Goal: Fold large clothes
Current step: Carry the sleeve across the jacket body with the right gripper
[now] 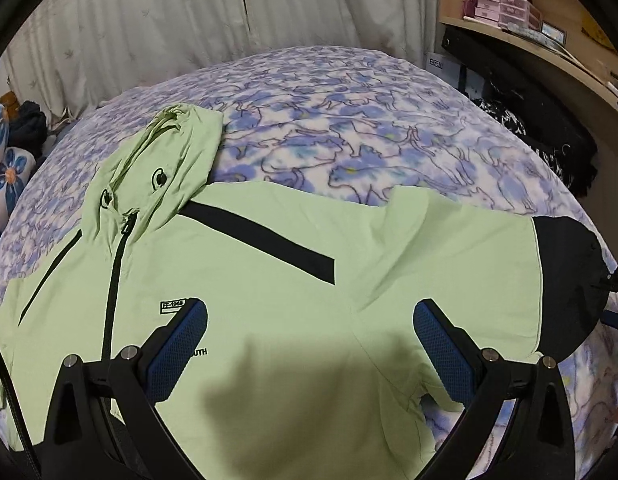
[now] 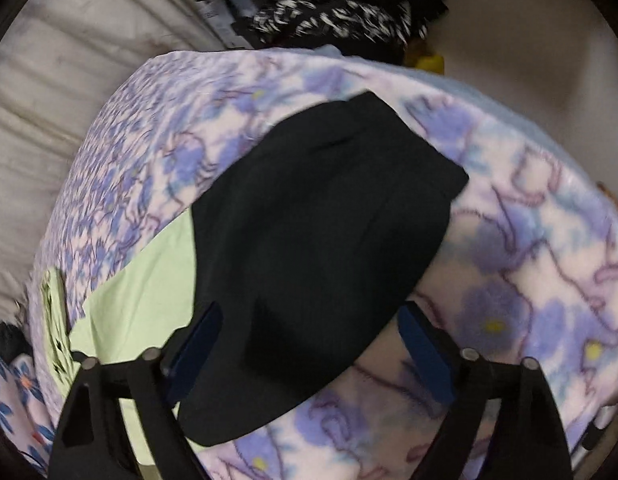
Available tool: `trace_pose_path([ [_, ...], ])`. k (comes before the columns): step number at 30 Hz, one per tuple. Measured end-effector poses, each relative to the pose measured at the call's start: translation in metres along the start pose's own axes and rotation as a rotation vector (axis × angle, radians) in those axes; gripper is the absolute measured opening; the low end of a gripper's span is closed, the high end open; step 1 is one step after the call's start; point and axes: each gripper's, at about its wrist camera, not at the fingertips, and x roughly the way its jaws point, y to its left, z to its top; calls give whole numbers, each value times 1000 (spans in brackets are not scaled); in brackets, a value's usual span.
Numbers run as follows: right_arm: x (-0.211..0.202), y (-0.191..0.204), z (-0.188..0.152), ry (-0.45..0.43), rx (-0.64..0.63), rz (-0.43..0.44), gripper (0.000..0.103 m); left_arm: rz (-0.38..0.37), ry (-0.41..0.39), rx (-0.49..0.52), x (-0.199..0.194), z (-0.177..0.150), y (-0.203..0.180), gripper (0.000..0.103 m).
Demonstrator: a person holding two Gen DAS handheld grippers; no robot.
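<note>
Spread flat, front up, on a bed covered by a blue-and-purple cat-print blanket (image 1: 349,120): a light green hooded jacket (image 1: 269,280) with black trim. Hood (image 1: 165,152) at far left, crumpled, with two black cord toggles. Dark zipper (image 1: 117,264) running near-to-far down the left part, a slanted black stripe (image 1: 261,236) across the chest. Sleeve stretched out to the right, ending in a black cuff panel (image 1: 565,292).

Left gripper (image 1: 309,320) hovering over the jacket's chest, jaws spread wide, blue pads (image 1: 181,344) apart, nothing pinched; dark shadow on the cloth beneath.

Right gripper (image 2: 309,320) pointing down at the black cuff panel (image 2: 329,240), jaws spread, straddling the near end of the cuff; cannot tell whether the pads touch the cloth, picture blurred. Green sleeve fabric (image 2: 141,292) just left of the black panel.

Pale curtains (image 1: 189,20) beyond the bed; wooden shelf (image 1: 529,40) with pink boxes at far right.
</note>
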Motion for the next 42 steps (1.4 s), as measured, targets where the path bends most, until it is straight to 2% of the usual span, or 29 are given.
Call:
trace_pose_path([
  [3,9,-5,0,1,9,3,65,-18,21,-15,3,0,3,102],
  [4,10,-3,0,-8,-11,-4,53,-25,27,-24,4,-1,5,102],
  [5,10,0,0,-17,-40,-15,30,-29,33,-34,5,-1,8,101],
  [7,10,5,-1,-22,-71,-1,6,-28,45,-45,6,-2,13,93],
  [8,5,8,-2,-49,-80,-3,5,-24,53,-48,6,-3,17,90],
  [10,-10,18,-4,-118,-120,15,4,-23,66,-58,4,-4,25,77],
  [11,-20,24,-6,-158,-144,23,4,-23,73,-70,2,-5,31,75],
  [13,-49,48,-14,-254,-217,56,4,-25,75,-101,-4,-7,43,73],
  [15,-76,78,-28,-313,-300,95,4,-20,65,-131,-14,-10,59,73],
  [19,-124,156,-72,-380,-518,184,4,10,19,-173,-43,-22,95,73],
  [21,-142,201,-106,-386,-633,251,4,36,1,-199,-59,-34,118,73],
  [25,-143,264,-173,-345,-807,335,4,79,-3,-273,-84,-61,169,73],
  [27,-128,285,-207,-309,-877,333,4,100,-3,-299,-93,-74,193,73],
  [28,-112,295,-228,-261,-909,326,5,111,-4,-306,-96,-80,204,74],
  [32,-58,298,-281,-56,-909,338,7,129,1,-354,-100,-105,236,74],
  [37,-25,264,-322,82,-801,368,7,95,51,-357,-87,-123,243,74],
  [39,-22,249,-330,112,-767,386,13,71,60,-344,-84,-126,236,74],
  [41,-24,234,-337,109,-735,389,42,32,67,-338,-81,-127,230,74],
  [42,-27,227,-338,93,-732,387,47,7,68,-335,-79,-126,226,74],
])
